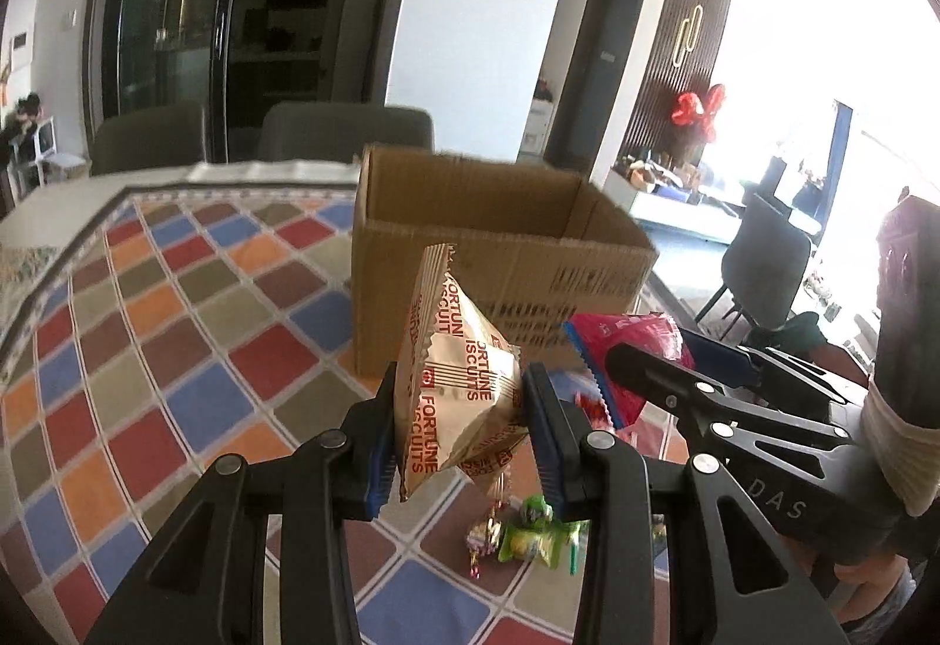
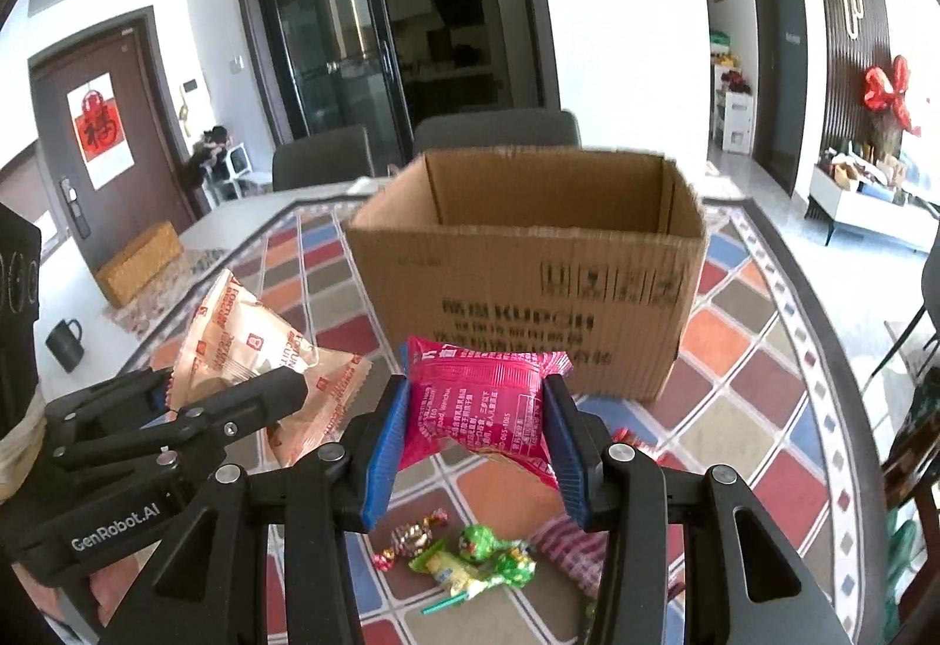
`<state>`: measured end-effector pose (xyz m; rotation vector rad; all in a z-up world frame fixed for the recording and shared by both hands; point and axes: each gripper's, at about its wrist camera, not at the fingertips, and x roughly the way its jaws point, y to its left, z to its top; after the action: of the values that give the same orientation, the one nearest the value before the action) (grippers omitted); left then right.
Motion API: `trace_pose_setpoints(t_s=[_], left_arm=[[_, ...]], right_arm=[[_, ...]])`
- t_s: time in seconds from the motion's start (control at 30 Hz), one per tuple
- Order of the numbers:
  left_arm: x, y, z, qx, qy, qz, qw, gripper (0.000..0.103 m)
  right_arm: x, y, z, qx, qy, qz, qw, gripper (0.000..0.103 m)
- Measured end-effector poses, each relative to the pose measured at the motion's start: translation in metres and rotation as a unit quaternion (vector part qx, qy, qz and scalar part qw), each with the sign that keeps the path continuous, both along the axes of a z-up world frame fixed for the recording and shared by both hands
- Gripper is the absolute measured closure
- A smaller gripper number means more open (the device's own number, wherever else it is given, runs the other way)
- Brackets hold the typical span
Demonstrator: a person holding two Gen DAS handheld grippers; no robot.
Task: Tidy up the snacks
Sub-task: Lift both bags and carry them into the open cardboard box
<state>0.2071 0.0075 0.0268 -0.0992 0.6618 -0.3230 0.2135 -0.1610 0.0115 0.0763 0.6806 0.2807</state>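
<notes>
My left gripper (image 1: pixel 461 410) is shut on a gold Fortune Biscuits packet (image 1: pixel 455 380), held above the table in front of the open cardboard box (image 1: pixel 499 257). My right gripper (image 2: pixel 479 416) is shut on a pink snack packet (image 2: pixel 482 404), also held in front of the box (image 2: pixel 529 281). In the left wrist view the right gripper (image 1: pixel 646 369) is at the right with the pink packet (image 1: pixel 631 351). In the right wrist view the left gripper (image 2: pixel 235 386) is at the left with the gold packet (image 2: pixel 264 357). Small wrapped candies (image 2: pixel 464 551) lie on the cloth below; they also show in the left wrist view (image 1: pixel 523 533).
The table has a chequered coloured cloth (image 1: pixel 176 351). Grey chairs (image 2: pixel 499 134) stand behind the table. A black mug (image 2: pixel 64 342) and a woven tissue box (image 2: pixel 138 263) sit at the far left. A red striped wrapper (image 2: pixel 567 545) lies near the candies.
</notes>
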Motion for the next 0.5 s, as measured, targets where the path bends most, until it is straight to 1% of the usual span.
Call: trace_pose_setpoints(t_s=[0.27,0.5], left_arm=[[0.015,-0.006,0.035,0.008,-0.035,-0.002,0.9993,0.064],[0.038,-0.014,0.054,0.023,-0.048,-0.010,0.9985,0.064]], right_arm=[[0.009,-0.007,0.032,-0.009,-0.038,-0.011,0.999,0.057],[0.025,-0.014,0.056,-0.015,-0.056,-0.022,0.998,0.057]])
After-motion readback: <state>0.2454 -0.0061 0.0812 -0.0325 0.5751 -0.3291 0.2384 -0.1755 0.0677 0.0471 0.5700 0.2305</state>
